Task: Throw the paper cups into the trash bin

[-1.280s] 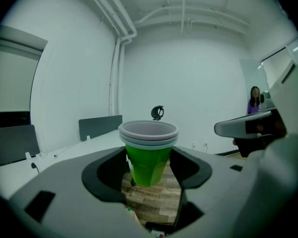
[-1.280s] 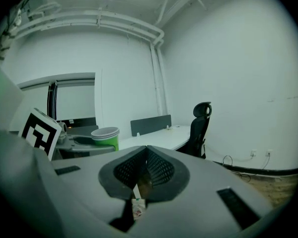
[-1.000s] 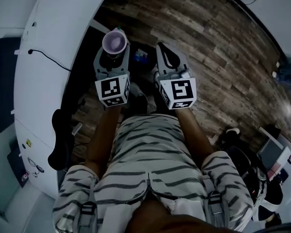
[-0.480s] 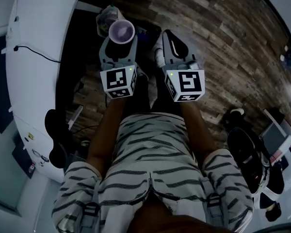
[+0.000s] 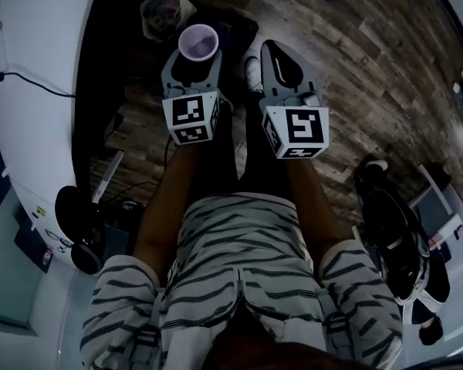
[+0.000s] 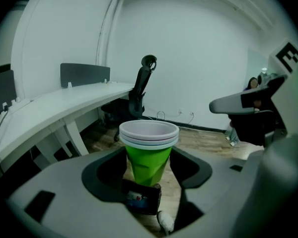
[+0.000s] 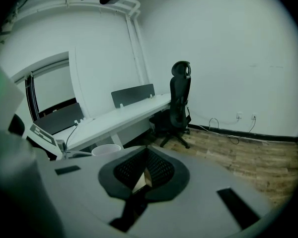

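The trash bin [image 5: 163,10] stands on the wooden floor [image 5: 355,60] at the far left, just beside the edge of the white desk [image 5: 31,68]. It has a pale liner and holds a jumble of crumpled, mixed-coloured rubbish; what the pieces are cannot be told. The paper cups [image 6: 149,148] are a nested stack, upright, mouth up, and the top cup looks empty in the head view, its inside a pale lilac-white. The left gripper view shows a bright green wall, slightly creased, under white rolled rims stacked closely one above another, at least two of them. The stack sits between the jaws of the left gripper [image 5: 193,56], which stand wide apart and press on the green wall from both sides, so the cups are carried off the floor. In the head view the cups hang near the bin, just to its right and on its near side, not over its mouth. The right gripper [image 7: 141,175] is to the right of the left one, its two jaws brought together with nothing between them.
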A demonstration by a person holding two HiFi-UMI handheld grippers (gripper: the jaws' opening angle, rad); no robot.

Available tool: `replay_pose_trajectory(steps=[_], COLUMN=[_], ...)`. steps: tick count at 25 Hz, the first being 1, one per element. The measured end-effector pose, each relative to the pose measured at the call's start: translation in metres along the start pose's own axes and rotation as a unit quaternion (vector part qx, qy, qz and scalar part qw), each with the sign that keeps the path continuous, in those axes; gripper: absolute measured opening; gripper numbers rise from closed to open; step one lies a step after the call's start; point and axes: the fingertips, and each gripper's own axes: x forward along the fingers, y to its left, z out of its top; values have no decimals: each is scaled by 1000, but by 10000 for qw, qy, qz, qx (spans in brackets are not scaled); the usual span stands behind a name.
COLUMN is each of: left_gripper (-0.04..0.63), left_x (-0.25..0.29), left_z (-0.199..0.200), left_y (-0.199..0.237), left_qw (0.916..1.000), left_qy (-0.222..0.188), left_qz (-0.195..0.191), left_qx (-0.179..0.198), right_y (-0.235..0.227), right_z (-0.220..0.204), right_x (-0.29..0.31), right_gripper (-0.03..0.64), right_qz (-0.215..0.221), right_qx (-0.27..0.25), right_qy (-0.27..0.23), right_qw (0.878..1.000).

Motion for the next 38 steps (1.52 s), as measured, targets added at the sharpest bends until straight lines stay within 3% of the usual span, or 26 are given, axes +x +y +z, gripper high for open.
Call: replay_pose_trajectory(steps=[18, 31, 38], left_gripper=[290, 290, 290], left_x=[92, 150, 184], left_z=[-117, -220, -257], left_y=[9, 27, 30], left_qw=[9963, 9871, 9838], left_qy=[830, 1501, 1724], left_qz=[-32, -45, -191], left_qx=[-233, -559, -456], right_y=[-26, -33, -37], right_z=[-103, -168, -192], right_x=[64, 99, 104], right_gripper=[18, 18, 18], right_qz=[-126, -143, -172], right_qx=[351, 464, 579], right_qy=[593, 914, 1022], right_qw=[9975, 9946, 9929])
